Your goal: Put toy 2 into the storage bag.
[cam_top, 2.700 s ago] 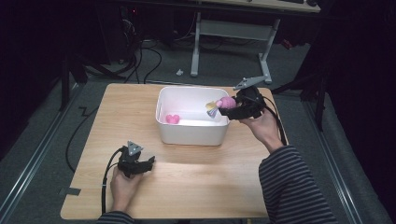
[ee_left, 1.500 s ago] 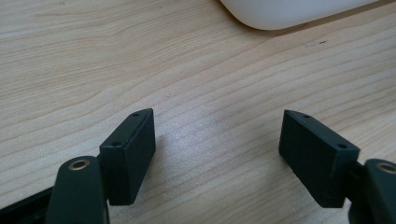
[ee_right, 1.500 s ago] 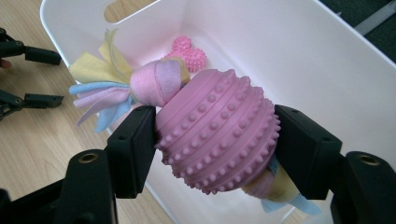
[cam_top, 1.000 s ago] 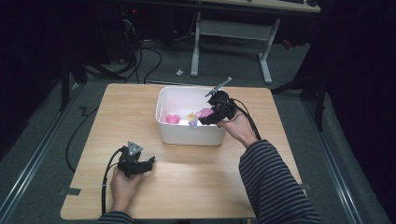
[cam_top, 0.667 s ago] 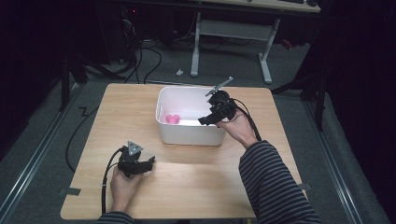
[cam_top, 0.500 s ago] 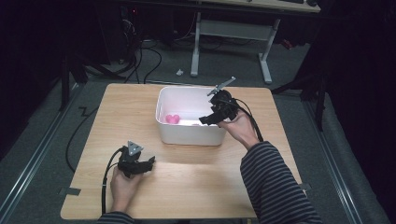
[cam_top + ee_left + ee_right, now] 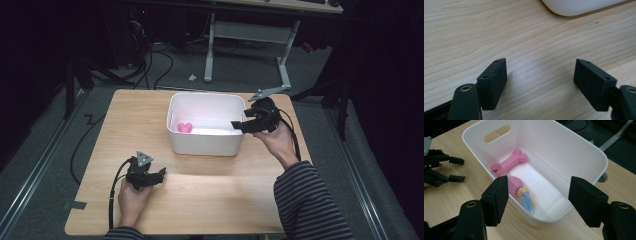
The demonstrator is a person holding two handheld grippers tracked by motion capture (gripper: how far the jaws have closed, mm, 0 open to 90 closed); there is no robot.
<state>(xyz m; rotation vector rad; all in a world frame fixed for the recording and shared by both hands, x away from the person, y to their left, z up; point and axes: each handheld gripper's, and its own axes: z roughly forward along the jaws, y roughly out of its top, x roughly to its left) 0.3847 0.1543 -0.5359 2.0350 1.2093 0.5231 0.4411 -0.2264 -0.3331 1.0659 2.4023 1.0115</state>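
Your right tool (image 7: pixel 236 124) is hovering at the right rim of the white plastic tub (image 7: pixel 584 147), jaws apart and holding nothing. The pink knobbly rubber bone (image 7: pixel 510 162) and the small pink toy with a blue-and-yellow tassel (image 7: pixel 522 195) are lying on the tub floor, below and ahead of it; the bone's long axis is running toward the slotted end wall. The tub wall and the jaw are partly hiding the tassel toy. Your left tool (image 7: pixel 541 82) is resting wide and empty on the pale wooden table (image 7: pixel 474 37), farther off

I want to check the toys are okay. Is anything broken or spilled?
Nothing stands out. The pink bone toy and the pink toy with blue and yellow strips both lie inside the white tub, which sits upright on the wooden table. Nothing looks spilled or broken.
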